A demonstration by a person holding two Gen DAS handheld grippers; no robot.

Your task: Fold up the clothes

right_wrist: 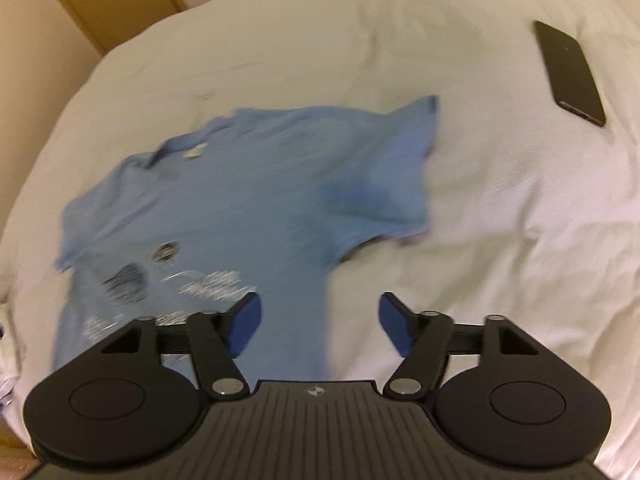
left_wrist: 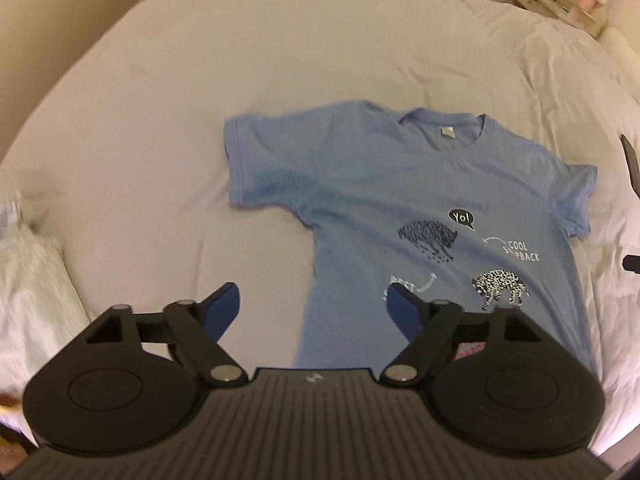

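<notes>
Left wrist view shows the blue T-shirt (left_wrist: 400,208) spread print-up on the bed (left_wrist: 160,100), both the left gripper (left_wrist: 314,310) and right gripper (right_wrist: 320,322) gaping wide and empty, so a shallow pinch could snag sheet too.

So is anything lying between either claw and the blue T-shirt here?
Nothing visible. The blue T-shirt lies flat on the white bedsheet, directly ahead of the open left claw and open right claw. The black phone lies off to the side.
</notes>
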